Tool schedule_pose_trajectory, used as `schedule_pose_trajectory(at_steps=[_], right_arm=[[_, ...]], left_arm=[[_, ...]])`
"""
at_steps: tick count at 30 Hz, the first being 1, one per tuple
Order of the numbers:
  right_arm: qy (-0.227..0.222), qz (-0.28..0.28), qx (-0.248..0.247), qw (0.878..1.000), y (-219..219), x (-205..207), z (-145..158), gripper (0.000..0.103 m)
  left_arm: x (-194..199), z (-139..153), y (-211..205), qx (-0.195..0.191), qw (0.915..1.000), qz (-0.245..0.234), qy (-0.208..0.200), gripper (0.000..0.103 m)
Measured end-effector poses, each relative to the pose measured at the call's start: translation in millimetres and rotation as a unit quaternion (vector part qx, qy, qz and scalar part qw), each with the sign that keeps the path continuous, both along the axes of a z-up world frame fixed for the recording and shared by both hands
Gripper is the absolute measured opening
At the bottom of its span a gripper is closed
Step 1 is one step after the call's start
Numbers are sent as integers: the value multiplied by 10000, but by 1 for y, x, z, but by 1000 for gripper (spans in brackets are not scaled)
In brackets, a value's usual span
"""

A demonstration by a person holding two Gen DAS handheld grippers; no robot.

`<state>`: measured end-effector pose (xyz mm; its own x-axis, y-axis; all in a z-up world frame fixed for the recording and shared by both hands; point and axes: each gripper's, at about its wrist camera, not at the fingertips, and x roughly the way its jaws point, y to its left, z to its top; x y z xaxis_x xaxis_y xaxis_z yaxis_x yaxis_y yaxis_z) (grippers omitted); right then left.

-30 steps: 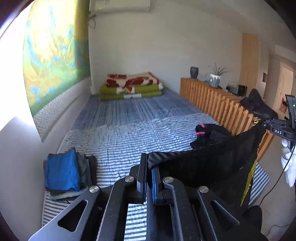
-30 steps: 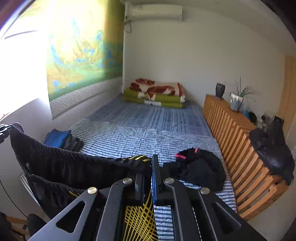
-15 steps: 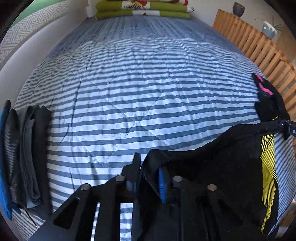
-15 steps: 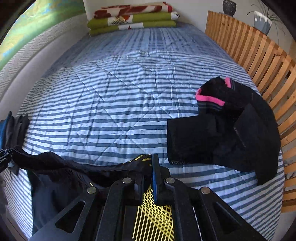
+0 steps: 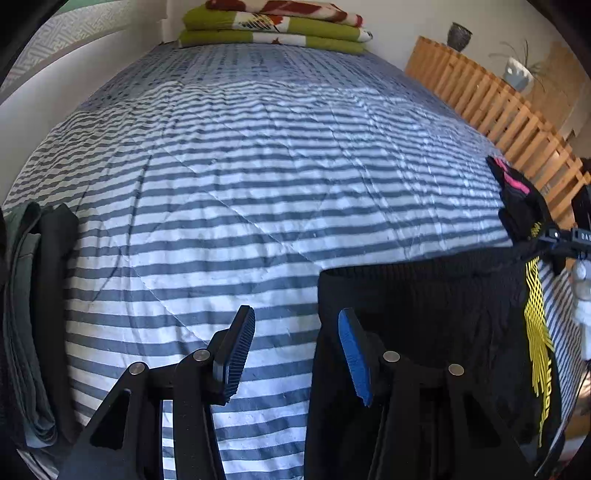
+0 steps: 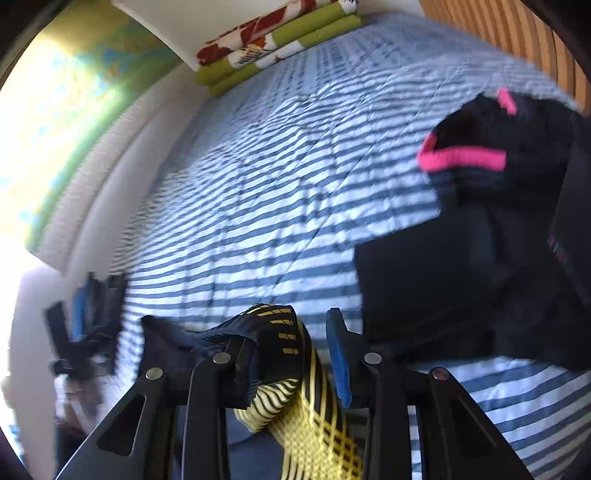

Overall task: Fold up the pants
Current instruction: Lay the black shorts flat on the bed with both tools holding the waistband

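striped bedspread | folded blankets (far end) | wooden slat rail

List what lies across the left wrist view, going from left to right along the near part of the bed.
Stack of folded clothes → left tool, open over the striped quilt → black pants with yellow pattern → black garment with pink trim → wooden slatted rail.

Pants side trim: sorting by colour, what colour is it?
Yellow lattice pattern on black pants; clearest in the right wrist view.
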<state>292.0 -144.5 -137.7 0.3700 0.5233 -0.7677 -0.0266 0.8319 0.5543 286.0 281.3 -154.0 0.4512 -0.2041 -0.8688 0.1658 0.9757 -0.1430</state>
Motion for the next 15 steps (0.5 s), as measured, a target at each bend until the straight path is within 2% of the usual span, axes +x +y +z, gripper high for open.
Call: schedule_pose_trajectory(at_steps=[1,2,3,4,7,8,9,12,15], right_arm=[[189,-100,-658,9976,4,2,-4,37],[191,-90,-1495,9885,13,2,-5,37],[62,85,-1776,9840,21,0,-3,37],[-22,248,-1679,9855,26,-3,2,37],[-394,326,-591,9969,20,-10,24,37],[-536,250,-395,9975,15,-12,31,37],[-591,213,-241,9977,11,-11,33,38],[-565,59,-385,9976,1,-14,26,39],[-475,-54,-311,9984,-9,-17,13,39]], left_arm=[[1,-9,-9,152,9998,-133,47,51],[1,-15,-15,250,9995,-158,55,51],[3,-19,-19,237,9995,-174,65,51],[4,-23,-23,168,9996,-194,73,51],[8,-32,-31,200,9997,-153,45,50],[8,-34,-33,175,9997,-173,10,43],[9,-35,-35,169,9997,-178,-13,31],[8,-36,-39,142,9998,-139,-94,5],[5,-24,-26,73,9994,169,-292,4]])
